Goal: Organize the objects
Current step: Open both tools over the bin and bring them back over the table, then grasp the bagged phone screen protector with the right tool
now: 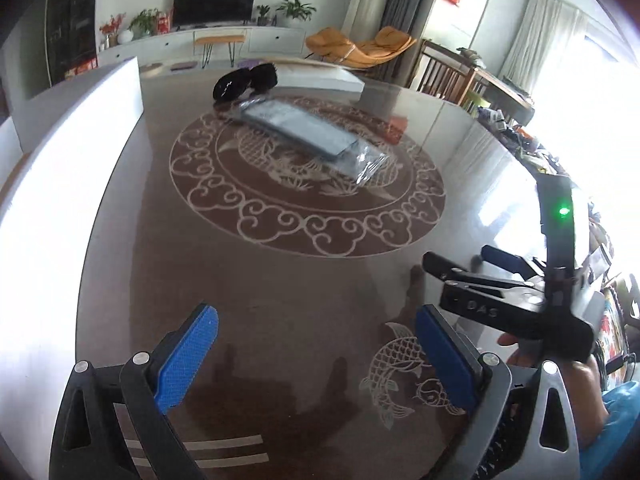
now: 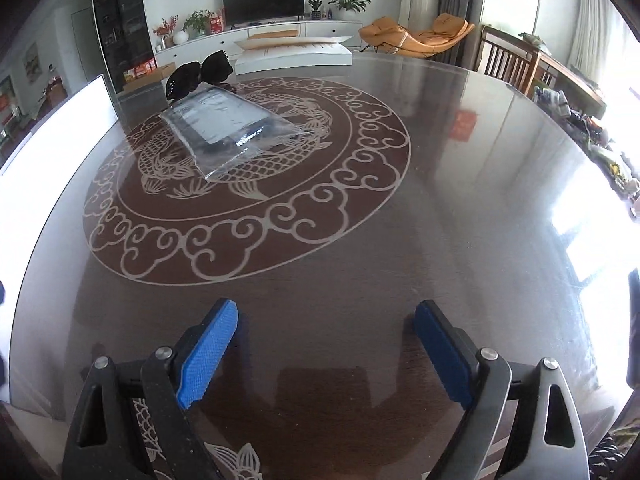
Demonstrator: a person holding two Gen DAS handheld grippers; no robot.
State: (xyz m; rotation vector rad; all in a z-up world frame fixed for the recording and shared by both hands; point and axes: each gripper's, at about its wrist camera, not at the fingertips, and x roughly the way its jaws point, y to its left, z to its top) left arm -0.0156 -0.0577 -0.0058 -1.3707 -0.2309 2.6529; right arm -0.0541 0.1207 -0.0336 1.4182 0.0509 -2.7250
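Observation:
On a round, dark, glass-topped table (image 1: 280, 288) (image 2: 460, 208) lie black sunglasses (image 1: 245, 81) (image 2: 200, 74) and, just in front of them, a clear plastic bag with a dark flat device inside (image 1: 308, 136) (image 2: 228, 128). Both rest at the far side of the pale fish ornament. My left gripper (image 1: 316, 356) hovers over the near part of the table, open, with nothing between its blue pads (image 1: 188, 356). My right gripper (image 2: 324, 352) (image 1: 460, 260) is also open and empty. In the left wrist view it stands close by on the right, held by a hand (image 1: 560, 368).
A tall white box (image 1: 72, 148) (image 2: 60, 140) stands along the table's left edge. A flat white box (image 1: 320, 76) (image 2: 292, 54) lies at the far edge. A wooden chair (image 2: 508, 60) and a cluttered side table (image 2: 580, 120) are at the right.

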